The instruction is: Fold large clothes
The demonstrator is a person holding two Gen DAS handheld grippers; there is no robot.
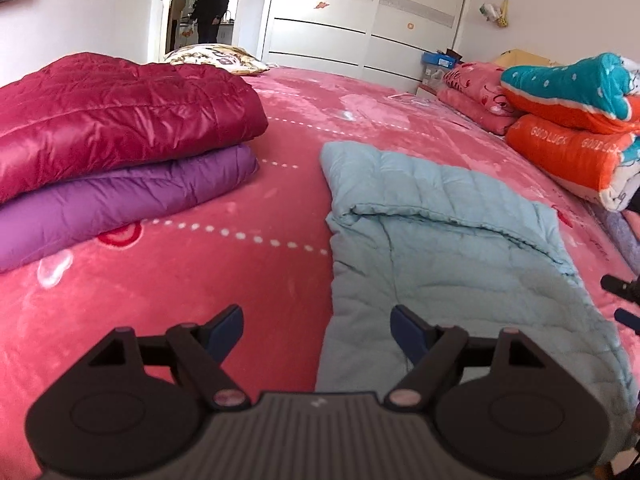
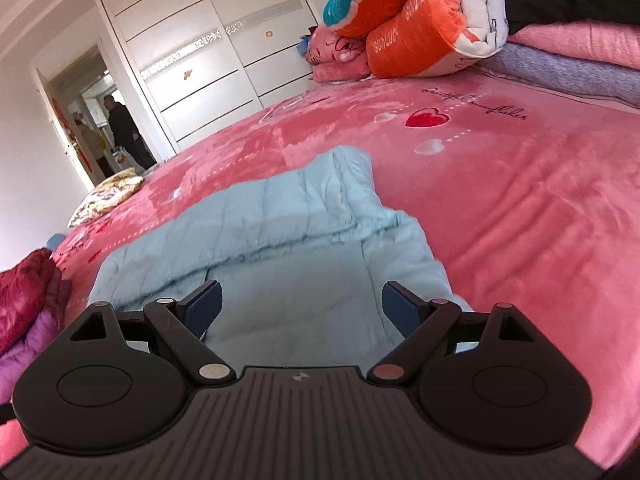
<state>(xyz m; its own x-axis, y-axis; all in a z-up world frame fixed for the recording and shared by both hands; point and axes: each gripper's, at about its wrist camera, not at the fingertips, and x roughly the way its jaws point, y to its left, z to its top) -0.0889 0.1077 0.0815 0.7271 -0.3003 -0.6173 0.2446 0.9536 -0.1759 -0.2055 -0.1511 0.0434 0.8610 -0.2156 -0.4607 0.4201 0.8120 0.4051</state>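
A light blue quilted coat (image 1: 452, 240) lies partly folded on the pink bed cover (image 1: 200, 280), one flap turned over its middle. My left gripper (image 1: 317, 332) hovers open above the coat's near left edge, nothing between its blue pads. In the right wrist view the same coat (image 2: 288, 232) spreads ahead, and my right gripper (image 2: 302, 308) is open just over its near end, empty. The right gripper's black tip (image 1: 620, 292) shows at the right edge of the left wrist view.
A folded crimson coat (image 1: 120, 116) rests on a folded purple coat (image 1: 112, 204) at the left. Rolled orange and teal blankets (image 1: 576, 120) and pink bedding (image 1: 476, 92) sit at the right. A patterned pillow (image 1: 218, 58) lies far back. A person (image 1: 210, 6) stands in the doorway beside white wardrobes (image 1: 360, 28).
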